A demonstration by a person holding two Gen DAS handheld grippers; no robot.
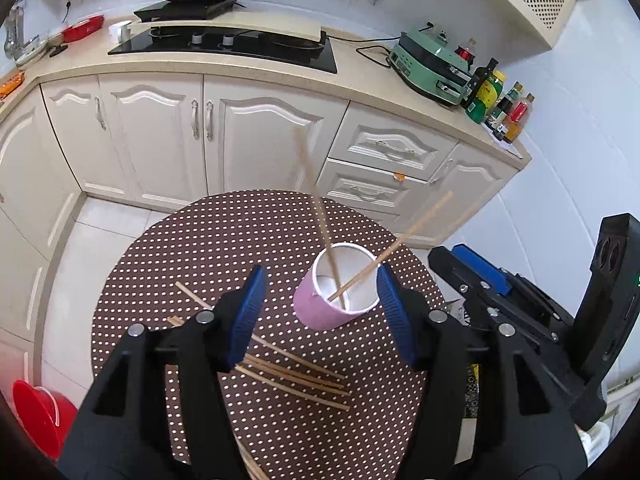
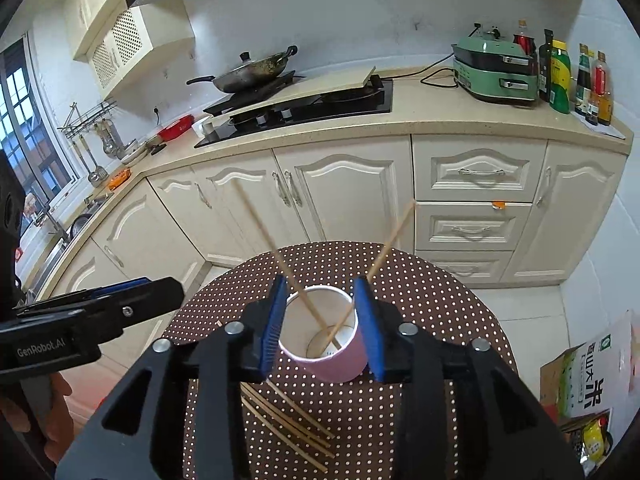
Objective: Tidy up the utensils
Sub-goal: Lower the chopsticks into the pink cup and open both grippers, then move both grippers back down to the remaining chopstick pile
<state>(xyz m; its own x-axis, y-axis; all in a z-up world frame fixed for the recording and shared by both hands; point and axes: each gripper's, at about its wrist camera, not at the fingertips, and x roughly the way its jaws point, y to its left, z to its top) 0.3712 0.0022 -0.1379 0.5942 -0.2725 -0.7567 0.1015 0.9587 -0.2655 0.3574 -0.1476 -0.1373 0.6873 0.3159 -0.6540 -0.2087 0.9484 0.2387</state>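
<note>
Judging by the layout, the coming move turns on the loose chopsticks (image 1: pixel 296 376), which lie flat on the polka-dot tabletop (image 1: pixel 208 248) just below and slightly left of the pink paper cup (image 1: pixel 334 292). Their long axes run diagonally, from upper left to lower right in both views, roughly side by side in a fanned bundle. The left tool (image 1: pixel 320 312) is seen spread wide, nothing between its blue pads, and hangs directly over the bundle with the cup just ahead of its right finger; it is therefore taken to be the nearer one for the next pick. The right tool (image 2: pixel 320 328) is seen bracketing the cup (image 2: pixel 328 336), one pad at each side wall; whether the pads actually press the wall or merely stand beside it cannot be settled from this view, though a steadying hold seems likely. Two chopsticks (image 2: pixel 280 260) are already stood in the cup, leaning apart toward opposite rims. A grip set across the bundle's long axis would probably be needed.
</note>
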